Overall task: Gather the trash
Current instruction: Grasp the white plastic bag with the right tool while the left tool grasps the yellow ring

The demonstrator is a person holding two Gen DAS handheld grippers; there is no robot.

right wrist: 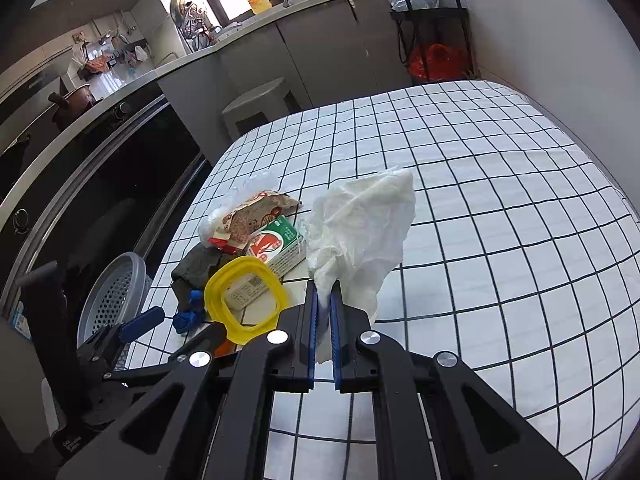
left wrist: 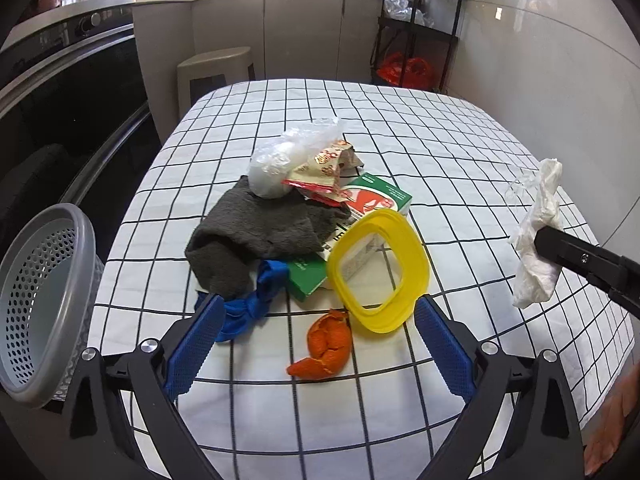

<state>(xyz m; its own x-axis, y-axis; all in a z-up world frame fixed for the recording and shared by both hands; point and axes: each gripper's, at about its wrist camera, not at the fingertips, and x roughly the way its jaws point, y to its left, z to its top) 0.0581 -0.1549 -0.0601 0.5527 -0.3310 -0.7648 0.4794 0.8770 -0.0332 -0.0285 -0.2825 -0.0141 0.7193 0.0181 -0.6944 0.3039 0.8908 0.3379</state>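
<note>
My right gripper (right wrist: 325,292) is shut on a crumpled white tissue (right wrist: 360,236), held above the checked tablecloth; in the left wrist view the same tissue (left wrist: 538,236) hangs at the right. My left gripper (left wrist: 318,306) stands open over the near part of the pile, nothing between its fingers. Before it lie an orange peel (left wrist: 326,346), a yellow plastic ring (left wrist: 380,270), a blue knotted scrap (left wrist: 256,300), a grey cloth (left wrist: 252,232), a green and white carton (left wrist: 372,204), a snack wrapper (left wrist: 324,172) and a clear plastic bag (left wrist: 288,156).
A grey perforated basket (left wrist: 38,300) stands at the table's left edge, also seen as the basket (right wrist: 116,292) in the right wrist view. Dark oven fronts and a counter run along the left. A stool (left wrist: 216,72) and a black shelf rack (left wrist: 420,24) stand beyond the table.
</note>
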